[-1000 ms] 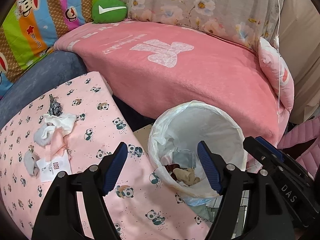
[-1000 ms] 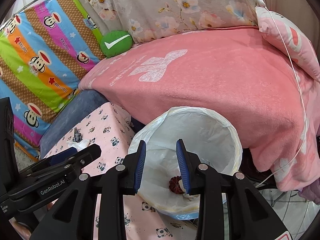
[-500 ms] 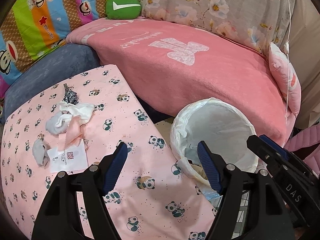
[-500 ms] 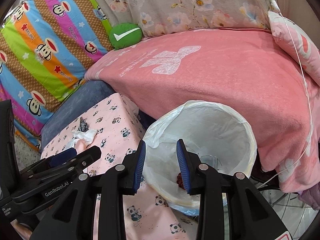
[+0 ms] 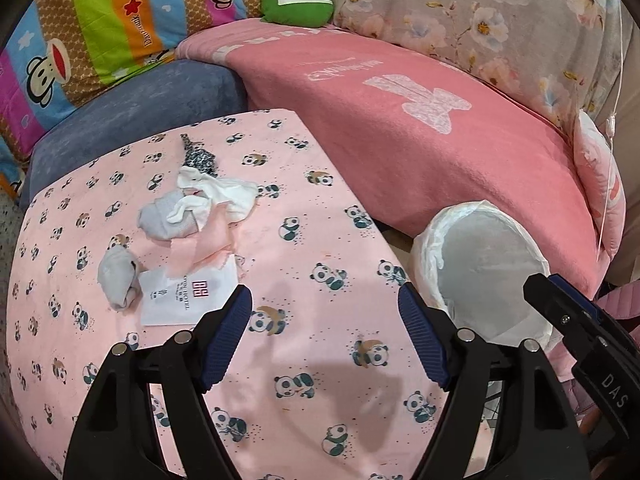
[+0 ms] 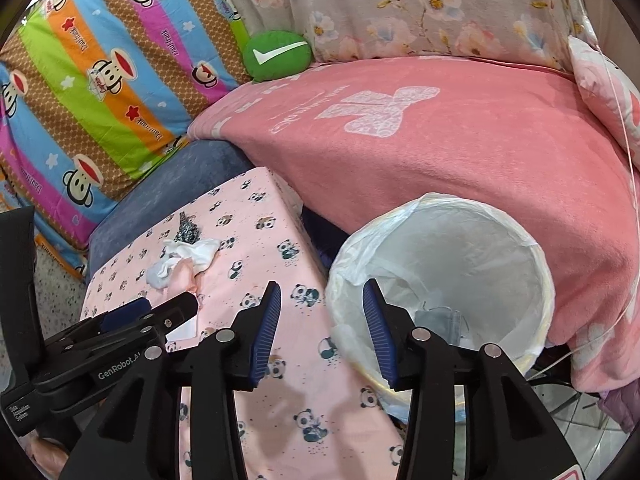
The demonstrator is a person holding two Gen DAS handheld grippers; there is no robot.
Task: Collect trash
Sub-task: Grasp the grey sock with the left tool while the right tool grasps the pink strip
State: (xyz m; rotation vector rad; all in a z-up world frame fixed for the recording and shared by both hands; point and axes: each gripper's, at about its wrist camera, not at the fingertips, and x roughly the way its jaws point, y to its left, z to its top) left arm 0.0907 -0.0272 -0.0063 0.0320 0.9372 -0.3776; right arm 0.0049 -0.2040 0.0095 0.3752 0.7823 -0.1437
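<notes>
Pink panda-print cloth covers the tabletop (image 5: 320,240), which now fills the left wrist view where a second ago the trash bin (image 5: 486,264) sat between the jaws. The left gripper (image 5: 324,336) has swung away from the bin toward the remaining litter, likely starting the next pickup. Its jaws are spread wide and empty. The white card (image 5: 188,294) lies just beyond the left jaw tip, with crumpled tissues (image 5: 204,200) farther off. The right gripper (image 6: 318,334), parted and empty, hovers at the bin's near rim.
</notes>
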